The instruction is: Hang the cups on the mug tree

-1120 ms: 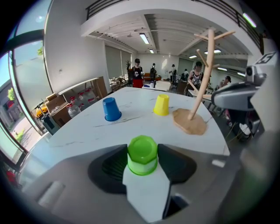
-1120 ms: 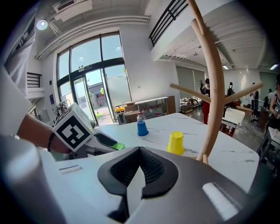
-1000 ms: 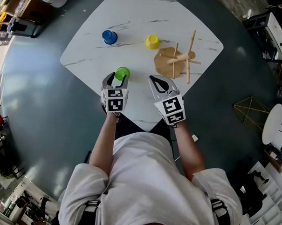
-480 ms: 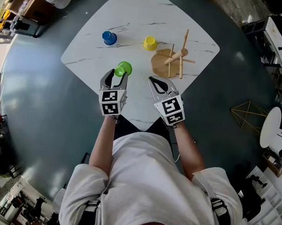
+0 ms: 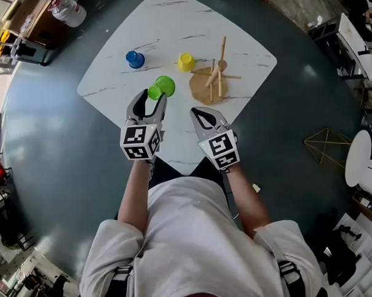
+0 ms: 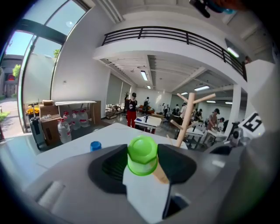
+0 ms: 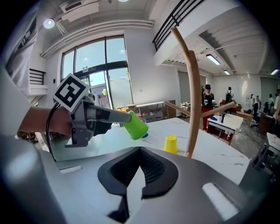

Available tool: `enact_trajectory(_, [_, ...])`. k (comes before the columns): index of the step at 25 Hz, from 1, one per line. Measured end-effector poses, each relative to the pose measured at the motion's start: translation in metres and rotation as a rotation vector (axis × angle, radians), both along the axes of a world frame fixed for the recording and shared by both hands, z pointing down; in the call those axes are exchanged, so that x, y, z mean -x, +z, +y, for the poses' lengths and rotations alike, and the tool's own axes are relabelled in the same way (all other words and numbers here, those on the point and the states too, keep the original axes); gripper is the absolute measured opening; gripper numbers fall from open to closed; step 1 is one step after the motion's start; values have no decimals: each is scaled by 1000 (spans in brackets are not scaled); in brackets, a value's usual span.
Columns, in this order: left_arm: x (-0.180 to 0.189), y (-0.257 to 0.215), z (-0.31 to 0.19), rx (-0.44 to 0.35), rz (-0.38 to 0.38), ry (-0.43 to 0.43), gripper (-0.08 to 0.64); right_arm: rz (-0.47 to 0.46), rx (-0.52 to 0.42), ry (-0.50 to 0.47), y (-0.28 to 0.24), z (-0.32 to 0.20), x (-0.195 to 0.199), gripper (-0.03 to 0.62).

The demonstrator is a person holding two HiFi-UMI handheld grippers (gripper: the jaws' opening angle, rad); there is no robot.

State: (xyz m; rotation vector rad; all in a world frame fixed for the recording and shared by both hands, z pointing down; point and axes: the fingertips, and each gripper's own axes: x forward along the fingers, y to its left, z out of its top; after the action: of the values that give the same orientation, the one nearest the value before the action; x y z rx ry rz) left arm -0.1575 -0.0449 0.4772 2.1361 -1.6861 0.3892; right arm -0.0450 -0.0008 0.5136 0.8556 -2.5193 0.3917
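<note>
My left gripper (image 5: 152,95) is shut on the green cup (image 5: 162,87) and holds it in the air above the white marble table (image 5: 115,80). In the left gripper view the green cup (image 6: 142,155) sits bottom-outward between the jaws. The wooden mug tree (image 5: 217,72) stands on its round base to the right of the cup, its pegs bare. A yellow cup (image 5: 185,62) stands upside down by the tree, a blue cup (image 5: 134,59) farther left. My right gripper (image 5: 200,111) hovers near the table's front edge, shut and holding nothing. The mug tree (image 7: 192,100) rises just beyond it.
The table's front corner points at the person. Dark grey floor surrounds it. Water bottles (image 5: 69,10) and a bench stand at the far left, a gold wire frame (image 5: 327,148) and white furniture at the right.
The left gripper has risen with the green cup, lifting it off the table and tilting it. The right gripper has shifted slightly up and forward.
</note>
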Motion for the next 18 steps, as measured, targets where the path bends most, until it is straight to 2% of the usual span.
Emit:
enact_trajectory(4, [-12,-30,-6,-76,-11,44,215,1,-1,16,-2,4,-10,-1])
enact_trajectory(10, [-29,-72,-10,-176,74,92,215,6,-6,26,-5,7,-20,0])
enact_trajectory(18, [-41,-90,-13,-179,235,115,215,12,-13,42,-10,10,-26,-2])
